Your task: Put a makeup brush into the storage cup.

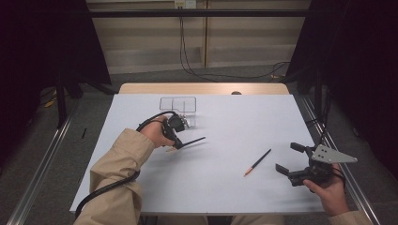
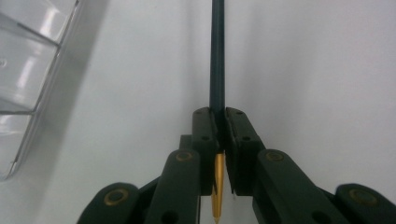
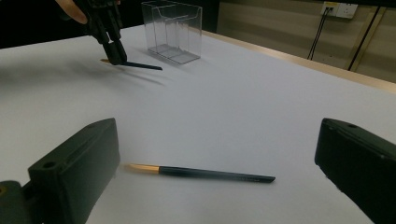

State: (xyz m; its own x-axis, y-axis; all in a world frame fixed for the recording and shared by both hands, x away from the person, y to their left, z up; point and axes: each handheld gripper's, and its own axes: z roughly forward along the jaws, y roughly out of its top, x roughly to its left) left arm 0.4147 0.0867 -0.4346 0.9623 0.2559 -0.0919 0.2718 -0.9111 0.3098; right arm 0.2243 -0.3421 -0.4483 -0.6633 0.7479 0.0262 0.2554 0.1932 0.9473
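In the left gripper view, the pencil (image 2: 217, 56) held between the jaws runs off the top edge, so its far end cannot be seen, and its gold tip is partly covered by the jaws. The clear box (image 2: 28, 60) is cut off by the left and top edges there. In the right gripper view, the right gripper (image 3: 215, 172) shows just two jaw ends, both cut by the bottom edge, one also by the right edge. In the high view, the left gripper (image 1: 178, 143) is largely hidden by the hand (image 1: 157, 133) holding it, and the near edge of the table (image 1: 281, 117) is covered by sleeves.
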